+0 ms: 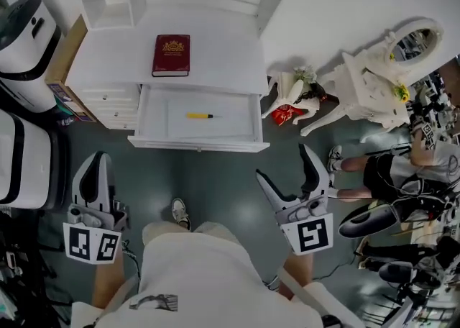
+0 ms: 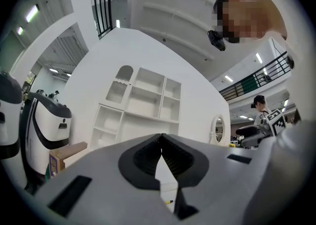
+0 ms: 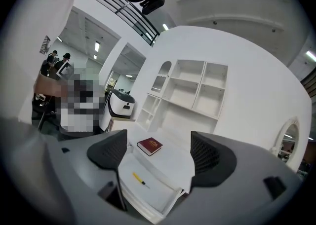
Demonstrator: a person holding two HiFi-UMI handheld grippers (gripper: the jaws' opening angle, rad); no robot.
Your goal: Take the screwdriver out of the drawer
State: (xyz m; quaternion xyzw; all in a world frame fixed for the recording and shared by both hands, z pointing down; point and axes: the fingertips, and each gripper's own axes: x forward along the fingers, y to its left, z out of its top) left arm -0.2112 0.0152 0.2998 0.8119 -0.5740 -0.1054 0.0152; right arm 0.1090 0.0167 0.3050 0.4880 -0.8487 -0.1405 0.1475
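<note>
The screwdriver point(image 1: 199, 115) lies loose in the open drawer point(image 1: 198, 145), well beyond my right gripper point(image 1: 282, 162), jaws wide and empty, and left gripper point(image 1: 97, 165), jaws closed on nothing; I judge it light, stiff, apt to roll, best gripped across its yellow handle.

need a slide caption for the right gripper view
Open right gripper faces the pulled-out drawer holding a yellow screwdriver, red book behind.

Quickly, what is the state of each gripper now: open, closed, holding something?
Left gripper: closed, holding nothing.
Right gripper: open, empty; the screwdriver lies in the drawer.
</note>
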